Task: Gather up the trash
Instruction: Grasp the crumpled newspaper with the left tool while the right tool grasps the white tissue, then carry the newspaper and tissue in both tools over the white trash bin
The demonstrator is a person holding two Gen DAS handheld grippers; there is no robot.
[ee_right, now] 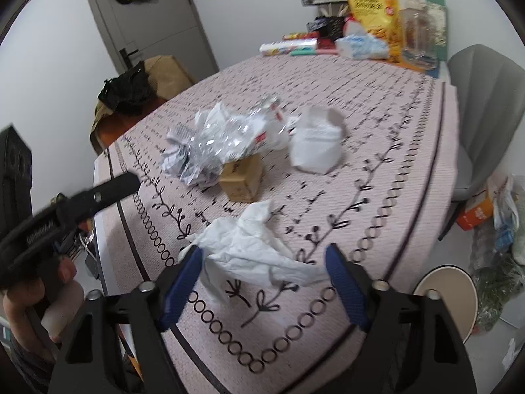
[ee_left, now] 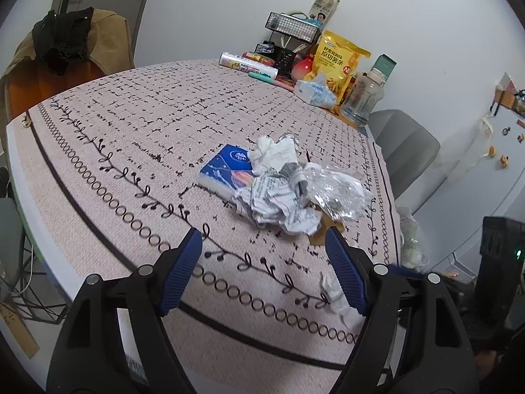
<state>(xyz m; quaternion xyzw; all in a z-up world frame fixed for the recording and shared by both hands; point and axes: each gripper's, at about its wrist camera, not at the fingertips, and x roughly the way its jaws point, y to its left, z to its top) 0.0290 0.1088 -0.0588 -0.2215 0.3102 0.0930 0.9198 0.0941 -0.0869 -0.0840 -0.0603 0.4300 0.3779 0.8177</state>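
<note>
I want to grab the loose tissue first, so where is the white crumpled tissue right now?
In the right wrist view the white crumpled tissue lies on the tablecloth near its edge, between the open right gripper fingers, just nearer than the small cardboard box.

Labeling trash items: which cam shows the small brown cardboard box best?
Right wrist. The brown cardboard box shows two full faces there, sitting on the tablecloth with crumpled clear plastic overlapping its top. In the left wrist view only a brown sliver peeks out from under the crumpled printed paper.
</note>
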